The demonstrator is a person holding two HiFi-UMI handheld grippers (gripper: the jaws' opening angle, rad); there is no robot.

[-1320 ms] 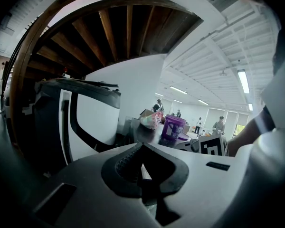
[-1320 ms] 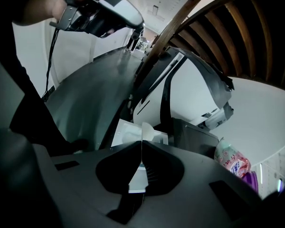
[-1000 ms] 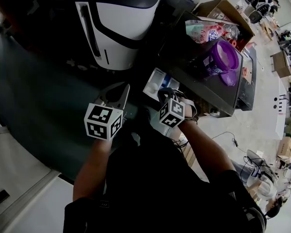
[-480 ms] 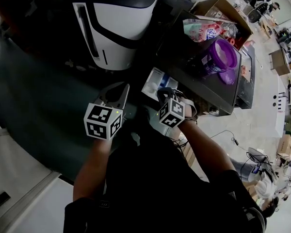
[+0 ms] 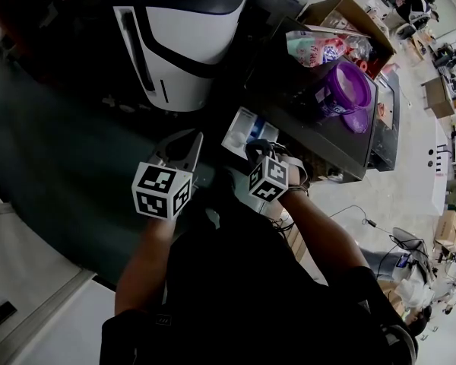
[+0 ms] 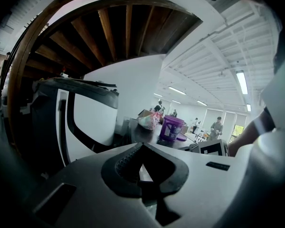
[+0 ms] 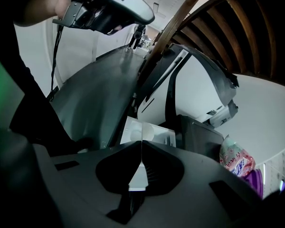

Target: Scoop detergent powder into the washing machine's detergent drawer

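In the head view the two grippers sit side by side, close to the person's body: the left gripper [image 5: 181,149] and the right gripper [image 5: 260,152]. Only this view shows them both together. The right one is just in front of the white drawer [image 5: 243,131], which sticks out of the washer [image 5: 186,44].

The left gripper view shows its jaws shut, tip to tip, with nothing in them. It looks past the washer to the purple tub [image 6: 171,128] far off on the table [image 6: 147,134]. It also shows the right gripper's cube [image 6: 213,148] off to the side.

The right gripper view shows its jaws shut too, with the tips touching. A pale strip shows low down in the gap between them, and I cannot tell what it is. Only this view shows the drawer up close: it is pulled out and lies just past the tips. High up, a hand [image 7: 61,1] holds the left gripper.

Farther off in the head view, the table holds one tub, one purple lid [image 5: 358,122] lying beside it, and one bag [image 5: 319,48]. One box [image 5: 349,12] is at the far end. There is one washer, one drawer and two grippers.
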